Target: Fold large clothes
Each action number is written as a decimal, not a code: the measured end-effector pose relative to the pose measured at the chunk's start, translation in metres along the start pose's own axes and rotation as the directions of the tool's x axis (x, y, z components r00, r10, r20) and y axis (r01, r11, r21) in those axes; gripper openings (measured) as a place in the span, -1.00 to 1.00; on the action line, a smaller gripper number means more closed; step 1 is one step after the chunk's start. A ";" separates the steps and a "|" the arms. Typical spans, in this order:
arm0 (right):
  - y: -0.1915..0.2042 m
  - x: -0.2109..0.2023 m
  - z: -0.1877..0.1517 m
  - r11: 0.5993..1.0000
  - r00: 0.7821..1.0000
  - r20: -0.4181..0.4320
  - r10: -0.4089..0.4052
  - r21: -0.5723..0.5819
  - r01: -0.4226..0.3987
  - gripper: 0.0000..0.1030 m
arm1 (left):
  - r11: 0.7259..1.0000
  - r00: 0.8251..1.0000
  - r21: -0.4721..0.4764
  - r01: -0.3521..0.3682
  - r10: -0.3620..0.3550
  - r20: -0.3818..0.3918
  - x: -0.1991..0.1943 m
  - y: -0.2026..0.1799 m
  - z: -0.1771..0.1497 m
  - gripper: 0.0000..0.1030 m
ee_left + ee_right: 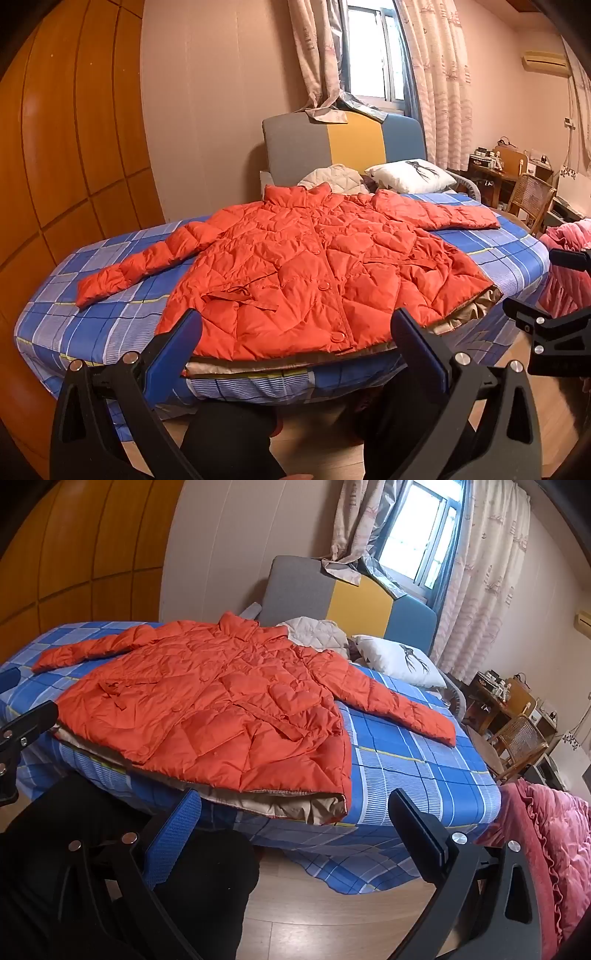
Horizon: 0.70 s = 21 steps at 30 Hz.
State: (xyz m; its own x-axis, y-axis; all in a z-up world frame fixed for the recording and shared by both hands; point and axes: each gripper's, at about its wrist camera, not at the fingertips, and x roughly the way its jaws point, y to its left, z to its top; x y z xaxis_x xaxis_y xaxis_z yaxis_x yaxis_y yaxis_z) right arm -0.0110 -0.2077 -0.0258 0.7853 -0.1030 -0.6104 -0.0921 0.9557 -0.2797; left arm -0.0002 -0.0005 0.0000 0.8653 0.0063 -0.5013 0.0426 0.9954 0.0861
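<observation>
Ahead of my tool a bed (110, 325) with a blue checked sheet meets a curtained window (373, 55); wooden wardrobe panels (74, 129) stand left, a cluttered desk (495, 173) right, over pale wood floor (332, 915).

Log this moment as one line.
stage: before first fold | jacket: spread flat on bed, sleeves out | left gripper: open, empty | right gripper: open, empty
</observation>
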 end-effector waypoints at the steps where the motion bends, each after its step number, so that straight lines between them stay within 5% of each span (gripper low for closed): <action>1: 0.000 0.000 0.000 1.000 1.000 0.000 -0.001 0.000 0.001 0.94 | 1.000 1.000 -0.001 0.001 -0.001 0.000 0.000 0.000 0.000 0.97; 21: 0.000 0.001 -0.001 1.000 1.000 0.003 -0.006 -0.001 0.006 0.94 | 1.000 1.000 -0.004 -0.001 0.001 -0.008 0.001 -0.003 -0.003 0.97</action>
State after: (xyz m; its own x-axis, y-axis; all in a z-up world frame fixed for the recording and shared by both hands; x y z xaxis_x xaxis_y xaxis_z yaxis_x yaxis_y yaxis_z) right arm -0.0102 -0.2081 -0.0271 0.7876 -0.1076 -0.6067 -0.0885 0.9547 -0.2841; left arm -0.0007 -0.0035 -0.0037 0.8614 0.0079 -0.5079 0.0400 0.9957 0.0833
